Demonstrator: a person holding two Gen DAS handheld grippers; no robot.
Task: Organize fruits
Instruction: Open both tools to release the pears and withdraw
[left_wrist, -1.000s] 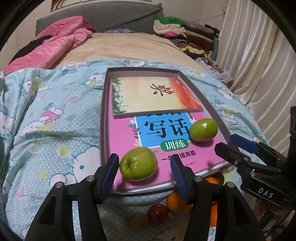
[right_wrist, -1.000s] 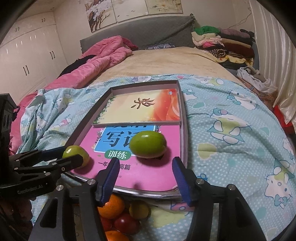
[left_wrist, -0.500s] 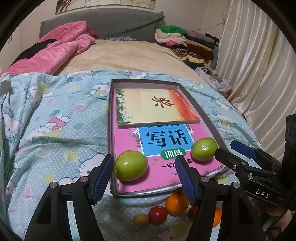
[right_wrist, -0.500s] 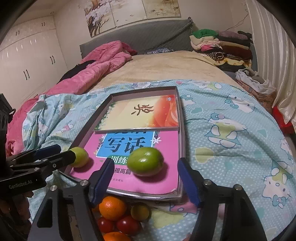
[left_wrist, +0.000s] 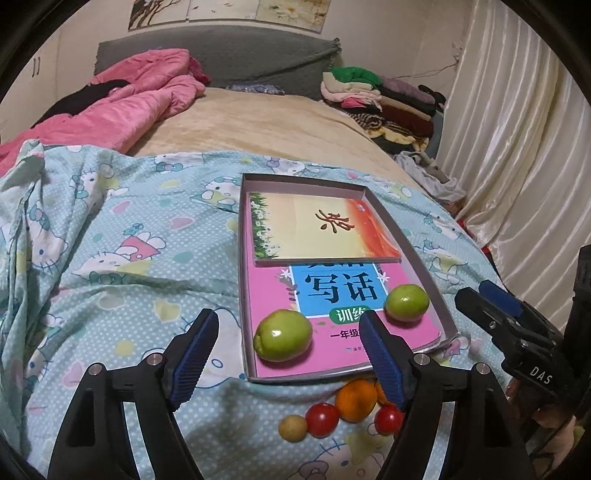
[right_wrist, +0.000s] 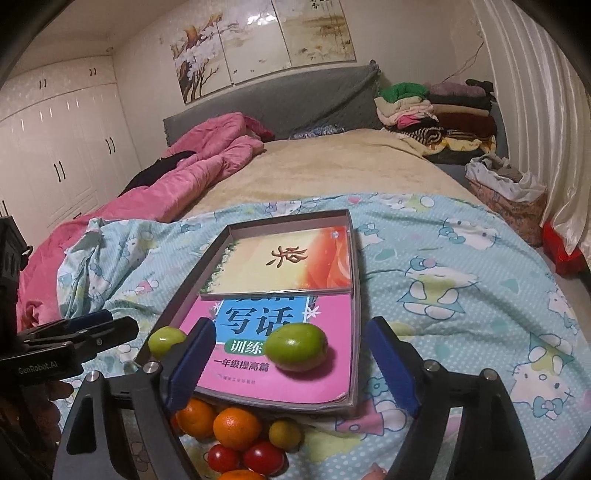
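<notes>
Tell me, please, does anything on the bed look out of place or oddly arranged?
Yes. Two green fruits sit loose on the pink book inside the shallow box, apart from the fruit pile on the bedspread beside the box's near edge.

Two green fruits (left_wrist: 283, 340), two books (left_wrist: 321, 229)

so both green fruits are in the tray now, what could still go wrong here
1. The two green fruits lie loose on a glossy pink book in the shallow tray; a nudge could roll them.
2. The tray sits on a soft quilt, so pressing nearby may tilt it.
3. The oranges and tomatoes crowd against the tray's near edge; the open left tool or right tool could bump it reaching for them.
</notes>
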